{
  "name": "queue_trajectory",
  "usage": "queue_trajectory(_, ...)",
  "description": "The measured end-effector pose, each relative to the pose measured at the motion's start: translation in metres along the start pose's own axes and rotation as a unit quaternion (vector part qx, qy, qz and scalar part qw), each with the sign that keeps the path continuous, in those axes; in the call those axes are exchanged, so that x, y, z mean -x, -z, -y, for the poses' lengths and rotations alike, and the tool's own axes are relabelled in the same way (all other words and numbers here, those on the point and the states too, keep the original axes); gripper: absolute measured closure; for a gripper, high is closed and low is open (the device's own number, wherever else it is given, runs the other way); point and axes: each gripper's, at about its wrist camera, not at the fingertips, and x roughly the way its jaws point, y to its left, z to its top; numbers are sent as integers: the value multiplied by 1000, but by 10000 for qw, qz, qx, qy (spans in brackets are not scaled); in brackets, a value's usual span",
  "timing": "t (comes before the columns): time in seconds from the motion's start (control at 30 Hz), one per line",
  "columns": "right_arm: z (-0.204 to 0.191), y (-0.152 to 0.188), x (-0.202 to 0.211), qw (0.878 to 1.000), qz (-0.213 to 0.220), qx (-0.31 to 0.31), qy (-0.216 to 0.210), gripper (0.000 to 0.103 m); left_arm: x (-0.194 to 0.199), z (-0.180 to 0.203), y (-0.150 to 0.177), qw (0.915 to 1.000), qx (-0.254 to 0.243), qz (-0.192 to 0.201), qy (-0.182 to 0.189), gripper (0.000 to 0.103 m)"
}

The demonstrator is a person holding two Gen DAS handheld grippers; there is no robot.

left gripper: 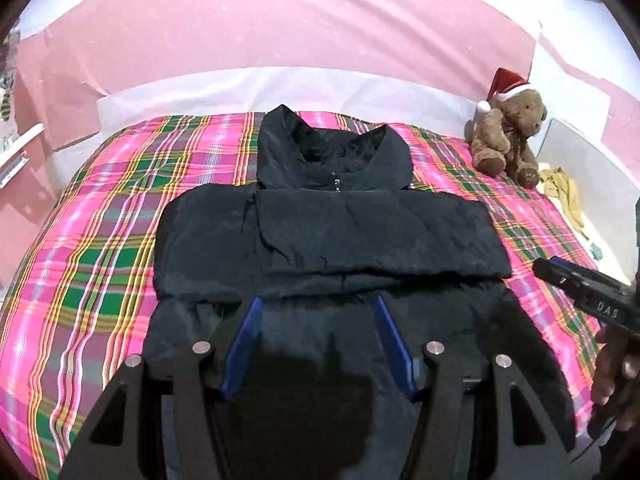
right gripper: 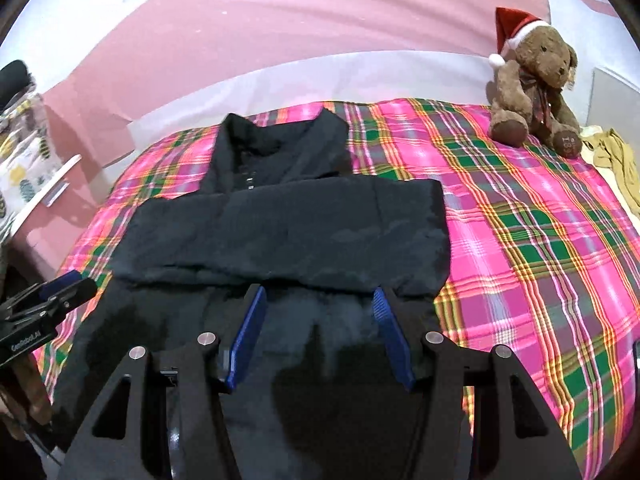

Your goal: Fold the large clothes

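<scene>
- The black jacket [left gripper: 320, 240] lay flat on the plaid bedspread [left gripper: 100, 220], collar at the far end, hem at the near edge; its long axis ran near to far.
- Both sleeves were folded across the chest, forming a left-to-right band.
- The left gripper [left gripper: 318, 316] hovered over the near hem, fingers apart and empty.
- The right gripper [right gripper: 318, 304] hovered likewise, apart, holding nothing, nearer the jacket's right side.
- No container was involved; a teddy bear [right gripper: 532, 80] sat at the far right, well apart.
</scene>
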Motion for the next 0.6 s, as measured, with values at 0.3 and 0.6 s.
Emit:
queue_trajectory(0.3, -18, -11, 10, 9995, 47, 225, -229, 47, 28, 4, -2, 9999, 62, 37, 132, 42)
queue_trajectory(0.6, -23, -51, -7, 9991, 57, 324, -250, 47, 16, 1, -40, 9999, -50, 40, 120, 42)
